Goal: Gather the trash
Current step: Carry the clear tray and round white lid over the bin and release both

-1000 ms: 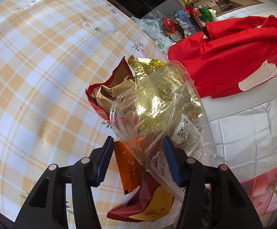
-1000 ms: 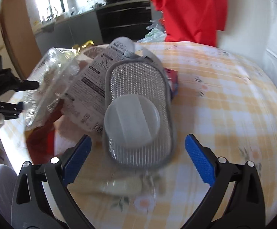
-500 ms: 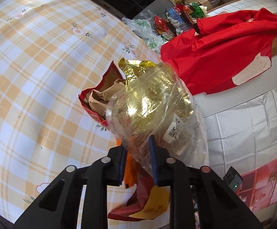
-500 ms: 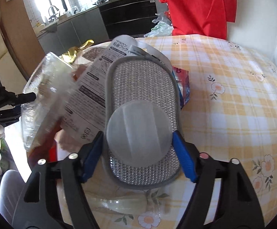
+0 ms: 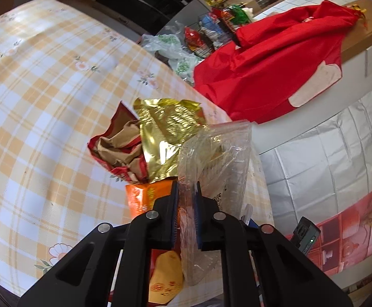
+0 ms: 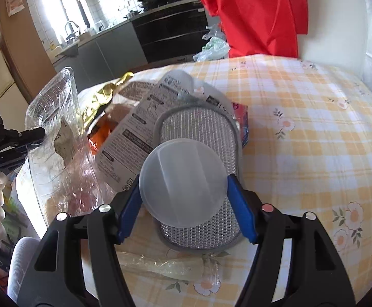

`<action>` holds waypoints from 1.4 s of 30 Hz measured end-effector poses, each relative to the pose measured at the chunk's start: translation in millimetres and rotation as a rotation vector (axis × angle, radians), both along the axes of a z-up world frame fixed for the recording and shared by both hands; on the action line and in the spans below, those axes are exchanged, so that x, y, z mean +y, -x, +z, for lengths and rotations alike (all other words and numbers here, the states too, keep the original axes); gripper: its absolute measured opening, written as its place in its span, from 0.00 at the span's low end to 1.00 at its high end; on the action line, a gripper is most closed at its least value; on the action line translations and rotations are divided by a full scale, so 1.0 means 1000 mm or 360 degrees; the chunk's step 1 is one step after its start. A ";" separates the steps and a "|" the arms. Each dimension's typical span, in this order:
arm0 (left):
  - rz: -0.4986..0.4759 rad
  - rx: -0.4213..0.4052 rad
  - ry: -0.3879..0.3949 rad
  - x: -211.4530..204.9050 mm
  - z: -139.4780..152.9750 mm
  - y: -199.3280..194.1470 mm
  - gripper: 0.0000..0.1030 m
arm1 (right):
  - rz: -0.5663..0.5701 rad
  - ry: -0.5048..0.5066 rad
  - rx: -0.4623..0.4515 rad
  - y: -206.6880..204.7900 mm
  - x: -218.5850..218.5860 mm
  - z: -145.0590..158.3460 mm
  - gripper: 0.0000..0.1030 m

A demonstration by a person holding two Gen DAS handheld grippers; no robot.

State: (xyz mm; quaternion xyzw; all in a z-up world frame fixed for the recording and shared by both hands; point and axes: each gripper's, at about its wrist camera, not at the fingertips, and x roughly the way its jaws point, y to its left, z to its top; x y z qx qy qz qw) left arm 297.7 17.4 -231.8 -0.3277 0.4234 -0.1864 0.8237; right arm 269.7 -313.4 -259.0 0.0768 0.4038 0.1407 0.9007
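Note:
In the left wrist view my left gripper (image 5: 186, 186) is closing, its pads pinching the crumpled clear plastic container (image 5: 216, 153), which hangs just above the table edge. Beneath and behind it lie a gold foil wrapper (image 5: 165, 125), a red bag stuffed with brown paper (image 5: 114, 148) and an orange packet (image 5: 145, 197). In the right wrist view my right gripper (image 6: 183, 179) is closing too, and its blue pads press both sides of the white round lid (image 6: 186, 158) on a silver mesh pack (image 6: 198, 128). A white printed card (image 6: 134, 133) leans against that pack.
A checked tablecloth (image 6: 314, 128) covers the table. A clear film wrapper (image 6: 165, 266) lies in front of the silver pack, a blue and pink packet (image 6: 242, 120) behind it. A red cloth (image 5: 267, 69), plastic bags (image 5: 170, 46) and a wire basket (image 5: 211, 35) sit beyond the table.
The left jaws have closed on the clear plastic container and lifted it a little. The right jaws have narrowed from wide open until they grip the lid of the silver pack.

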 end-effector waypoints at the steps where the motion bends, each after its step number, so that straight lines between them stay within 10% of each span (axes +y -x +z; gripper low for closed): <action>1: -0.0009 -0.0023 0.0012 -0.001 0.005 0.001 0.10 | -0.0009 -0.0005 -0.0007 0.002 -0.001 0.002 0.64; 11: -0.0067 -0.0179 0.0031 -0.008 0.049 0.021 0.10 | -0.0062 -0.0050 -0.0089 0.030 -0.007 0.029 0.64; 22: -0.0207 -0.0449 -0.0284 -0.011 0.094 0.116 0.10 | -0.0040 -0.0097 -0.0288 0.106 0.000 0.089 0.64; 42: -0.0284 -0.0295 -0.0402 -0.022 0.034 0.231 0.10 | -0.0091 -0.0143 -0.0344 0.226 0.002 0.102 0.64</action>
